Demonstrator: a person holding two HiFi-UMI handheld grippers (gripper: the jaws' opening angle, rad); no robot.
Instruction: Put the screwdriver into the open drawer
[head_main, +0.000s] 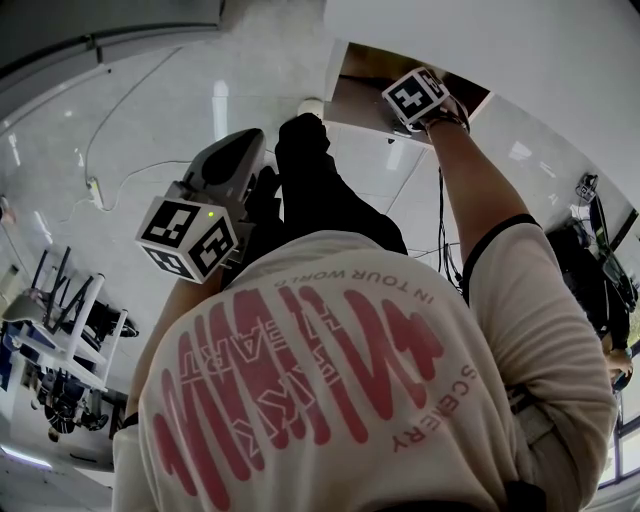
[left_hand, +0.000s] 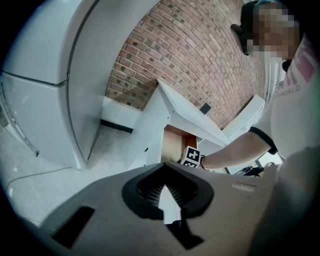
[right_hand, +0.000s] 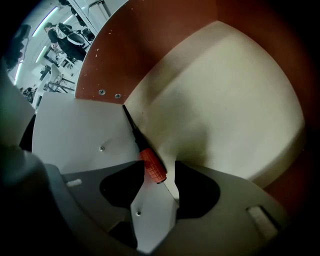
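The screwdriver, orange ribbed handle and black shaft, lies inside the open drawer along its white side wall. My right gripper points down into the drawer with its jaws apart. The handle sits between the jaws, close to the left one, with a gap to the right one. In the head view the right gripper's marker cube sits at the drawer mouth. My left gripper hangs back at the left, away from the drawer, its jaws together on nothing.
The drawer belongs to a white cabinet in front of a brick wall. A white cable and power strip lie on the pale floor. Desks and chairs stand at the head view's left. Another person is at its right edge.
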